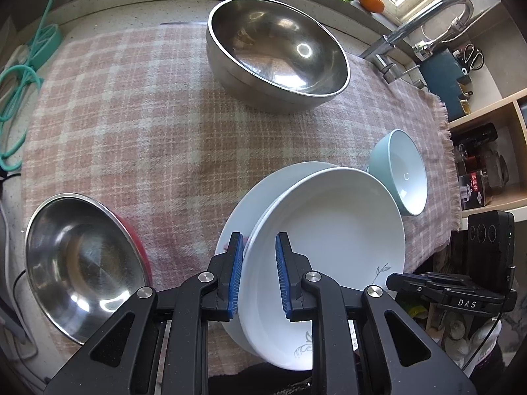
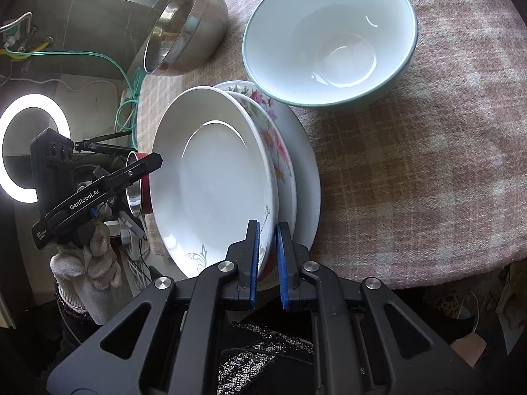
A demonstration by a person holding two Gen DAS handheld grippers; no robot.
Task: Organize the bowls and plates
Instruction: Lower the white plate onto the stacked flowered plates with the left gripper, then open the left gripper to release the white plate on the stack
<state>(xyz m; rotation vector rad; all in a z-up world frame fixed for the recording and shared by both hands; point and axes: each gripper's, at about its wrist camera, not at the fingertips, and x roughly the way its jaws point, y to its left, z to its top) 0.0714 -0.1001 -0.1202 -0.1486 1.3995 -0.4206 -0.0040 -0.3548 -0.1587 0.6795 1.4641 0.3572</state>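
We have both grippers on the stack of plates at the near edge of the pink checked cloth (image 1: 138, 115) covering the tabletop. Our left gripper (image 1: 259, 276) has its blue-padded fingers (image 1: 234, 276) on either side of the rim of the plain white deep plate (image 1: 329, 230) on top. Our right gripper (image 2: 266, 263) clamps that same plate's opposite rim. Beneath it sit a floral-patterned plate (image 2: 280, 151) and a wide white flat plate (image 2: 308, 171). The pale green ceramic bowl (image 2: 329, 33) stands just beside the stack, the large steel bowl (image 1: 276, 52) well apart, and the red-sided steel bowl (image 1: 82, 263) near our left.
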